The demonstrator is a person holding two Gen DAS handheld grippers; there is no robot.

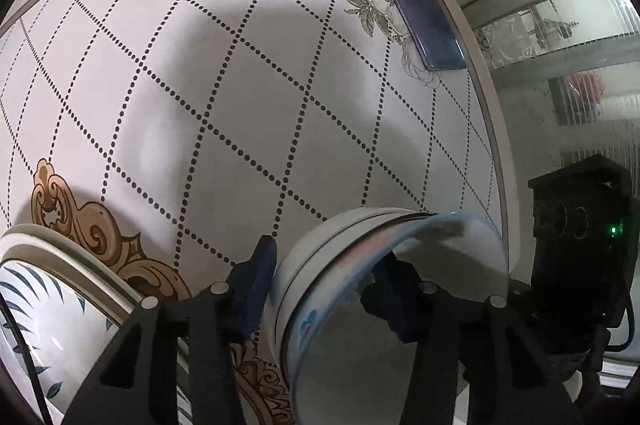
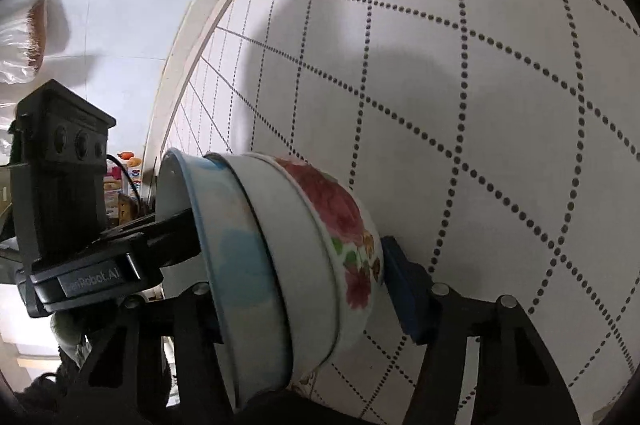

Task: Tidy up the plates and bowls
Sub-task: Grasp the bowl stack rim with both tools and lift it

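We list a round white tabletop (image 1: 224, 73) printed with a dotted diamond grid, ochre scrollwork and grey flower sprays.

Item one: a stack of nested ceramic bowls (image 2: 280, 265), tipped on edge so their rims stand nearly upright above the tabletop. The outermost bowl seen from the right wrist view is white with red roses and green leaves (image 2: 344, 225); the innermost is a white bowl with a pale blue rim and blue blotches (image 1: 384, 305).

Item two: our left hand-held gripper (image 1: 324, 289), closed partway on the blue-rimmed bowl, one dark blue pad outside the wall, the other inside the cavity.

Item three: our right hand-held gripper (image 2: 308, 293), spread wide across the stack. Its right blue pad (image 2: 404, 297) sits just beside the rose bowl's base; its other finger is hidden behind the stack, so we cannot tell whether it actually grips.

Item four: a white plate with blue leaf sprigs (image 1: 48, 329), lying at the lower left of the left wrist view.

Item five: a dark blue smartphone (image 1: 416, 9), face down near the far edge on a flower spray, well apart from the bowls.
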